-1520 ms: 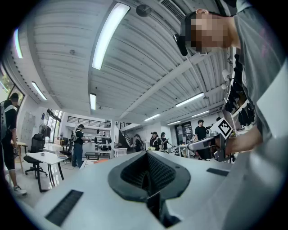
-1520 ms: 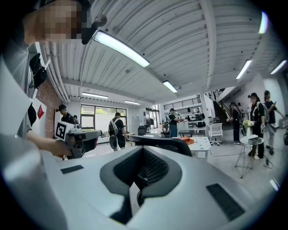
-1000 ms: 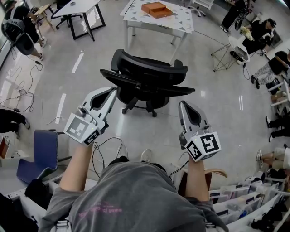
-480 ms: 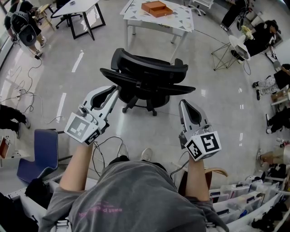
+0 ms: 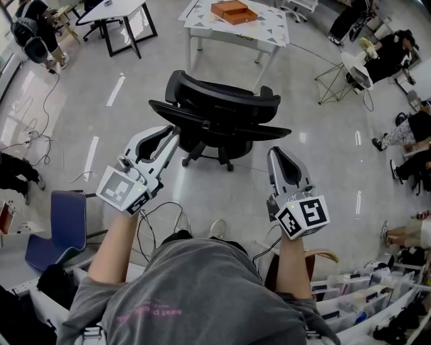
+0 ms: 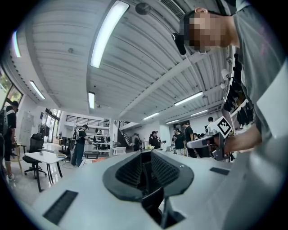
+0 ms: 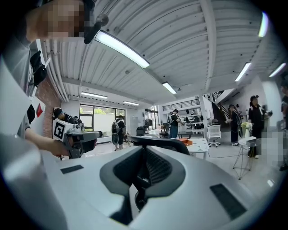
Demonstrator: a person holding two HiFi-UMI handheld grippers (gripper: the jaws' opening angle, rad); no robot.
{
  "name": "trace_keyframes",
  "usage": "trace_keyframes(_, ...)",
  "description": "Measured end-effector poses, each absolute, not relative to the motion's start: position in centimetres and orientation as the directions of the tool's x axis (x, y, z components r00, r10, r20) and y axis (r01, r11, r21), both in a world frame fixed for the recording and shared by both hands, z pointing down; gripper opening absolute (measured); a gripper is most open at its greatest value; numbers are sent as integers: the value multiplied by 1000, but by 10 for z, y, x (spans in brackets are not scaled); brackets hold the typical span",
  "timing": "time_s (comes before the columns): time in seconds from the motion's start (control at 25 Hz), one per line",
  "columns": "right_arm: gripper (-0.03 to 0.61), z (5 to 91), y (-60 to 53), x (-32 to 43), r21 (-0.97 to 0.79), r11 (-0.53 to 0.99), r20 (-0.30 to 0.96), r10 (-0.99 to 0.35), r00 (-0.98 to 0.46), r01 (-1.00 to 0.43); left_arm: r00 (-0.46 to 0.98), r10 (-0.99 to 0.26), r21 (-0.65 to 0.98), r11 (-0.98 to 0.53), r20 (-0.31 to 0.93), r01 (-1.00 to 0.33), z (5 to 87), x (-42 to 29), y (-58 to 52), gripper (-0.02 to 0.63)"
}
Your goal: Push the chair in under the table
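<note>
The black office chair [image 5: 219, 118] stands on the floor with its back toward me, a short way from the white table [image 5: 266, 34] that bears an orange tray [image 5: 232, 11]. My left gripper [image 5: 176, 131] points level at the left end of the chair back. Its jaws are opening to a narrow gap with nothing seen between them [image 6: 145, 155]. Whether it touches the chair I cannot tell. My right gripper [image 5: 273, 152] is shut and empty just short of the backrest's right end. The right gripper view shows the chair back [image 7: 157, 141] beyond its tips [image 7: 143, 152].
A blue chair [image 5: 60, 229] stands at my left and cables [image 5: 158, 215] lie on the floor by my feet. A folding stand [image 5: 333, 84] is right of the table, a second table [image 5: 111, 10] at the far left. Seated people line the right edge; shelves fill the bottom right.
Both grippers and the chair keep their places. People at the left and right edges of the room have shifted.
</note>
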State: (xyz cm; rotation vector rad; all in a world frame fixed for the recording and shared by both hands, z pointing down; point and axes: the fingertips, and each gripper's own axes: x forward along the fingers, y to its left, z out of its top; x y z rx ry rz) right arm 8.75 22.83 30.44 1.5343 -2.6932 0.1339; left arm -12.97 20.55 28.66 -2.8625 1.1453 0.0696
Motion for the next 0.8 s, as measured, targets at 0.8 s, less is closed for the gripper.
trace_keyframes(0.8, 89, 308, 225, 97, -70, 474, 80, -874, -479, -878, 718, -695, -34, -717, -41, -696, 295, -127, 203, 163)
